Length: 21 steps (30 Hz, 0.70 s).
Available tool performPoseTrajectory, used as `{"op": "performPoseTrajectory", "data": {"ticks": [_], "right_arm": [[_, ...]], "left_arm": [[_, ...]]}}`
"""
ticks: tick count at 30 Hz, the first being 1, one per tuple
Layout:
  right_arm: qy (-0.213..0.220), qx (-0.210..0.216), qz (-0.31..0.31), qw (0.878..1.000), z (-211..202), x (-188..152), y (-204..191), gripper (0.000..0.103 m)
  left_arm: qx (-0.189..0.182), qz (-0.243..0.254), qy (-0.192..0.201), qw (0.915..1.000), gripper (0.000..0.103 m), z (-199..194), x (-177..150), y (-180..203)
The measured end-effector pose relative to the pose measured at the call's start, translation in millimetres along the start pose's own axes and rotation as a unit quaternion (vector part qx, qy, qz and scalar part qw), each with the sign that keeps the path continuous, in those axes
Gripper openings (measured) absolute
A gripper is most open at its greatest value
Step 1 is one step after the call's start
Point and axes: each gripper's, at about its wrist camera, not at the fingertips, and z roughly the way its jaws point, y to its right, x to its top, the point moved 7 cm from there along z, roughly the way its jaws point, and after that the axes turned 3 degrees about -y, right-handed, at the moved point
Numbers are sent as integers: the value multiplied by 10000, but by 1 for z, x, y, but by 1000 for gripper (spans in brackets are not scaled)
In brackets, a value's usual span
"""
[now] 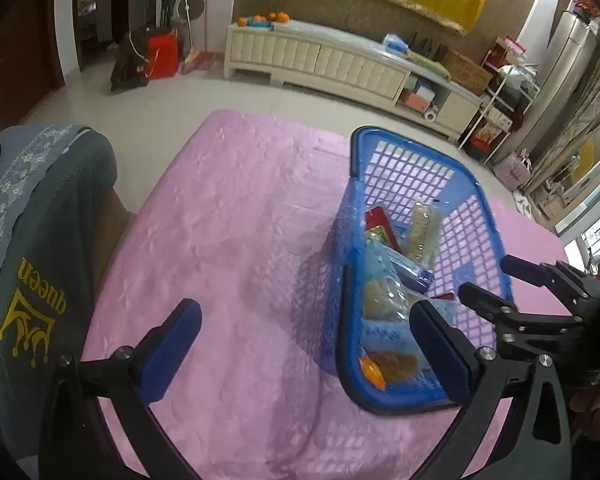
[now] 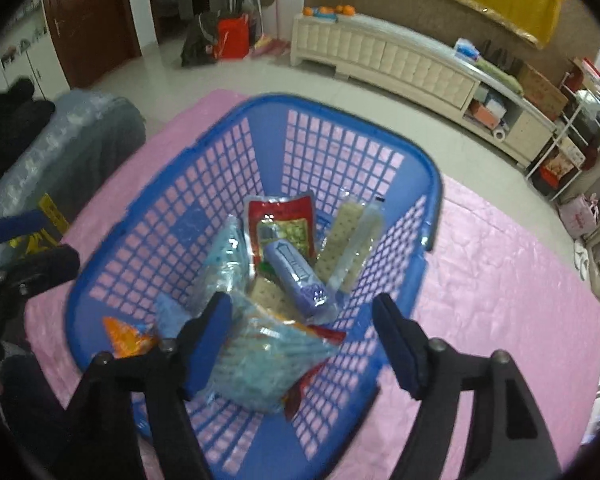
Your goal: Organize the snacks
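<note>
A blue plastic basket (image 2: 340, 114) stands on the pink tablecloth and holds several snack packets. Among them are a red packet (image 2: 280, 224), a purple roll (image 2: 296, 276), a clear cracker sleeve (image 2: 352, 248) and an orange packet (image 2: 128, 336). My right gripper (image 2: 304, 320) hangs open over the basket's near end. A light blue packet (image 2: 260, 360) lies in the basket below its fingers, with a gap to the right pad. My left gripper (image 1: 304, 332) is open wide and empty over the cloth, left of the basket (image 1: 380, 132). Its right finger overlaps the basket's near corner.
Grey fabric with a yellow "queen" print (image 1: 40, 280) lies at the table's left edge. The pink cloth (image 1: 228, 220) stretches left of the basket. A cream low cabinet (image 1: 320, 60) stands across the floor. A hand (image 1: 592, 412) holds the right gripper (image 1: 496, 284).
</note>
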Motion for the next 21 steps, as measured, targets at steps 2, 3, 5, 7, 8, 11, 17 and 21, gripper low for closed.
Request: {"op": "performPoseTrajectory", "data": {"ticks": [2,3,5,7,8,11,17,21], "right_arm": [[222,14,162,9996,-17,-9,1,82],[320,12,238,9992,-25,-14,3,83],[557,28,417,9976,-43,-27,7,84],[726,-13,569,9957,-58,-39,13,85],[818,-57,635,9946,-67,-47,16,85],[1060,-202,791,9910,-90,-70,25,85],[1279,-759,921,9846,-118,-109,39,89],[1383,-730,1159,9809,-137,-133,44,102]], "left_arm": [[43,51,229,9997,103,-13,-11,6],[15,81,357,9993,103,-21,-18,11],[-74,101,502,9987,103,-31,-28,19],[-177,92,632,9978,103,-40,-40,29],[-214,88,693,9973,103,-45,-46,33],[-238,73,960,9951,103,-59,-65,45],[-111,250,1129,9932,103,-77,-99,69],[-124,501,1336,9897,103,-98,-117,88]]}}
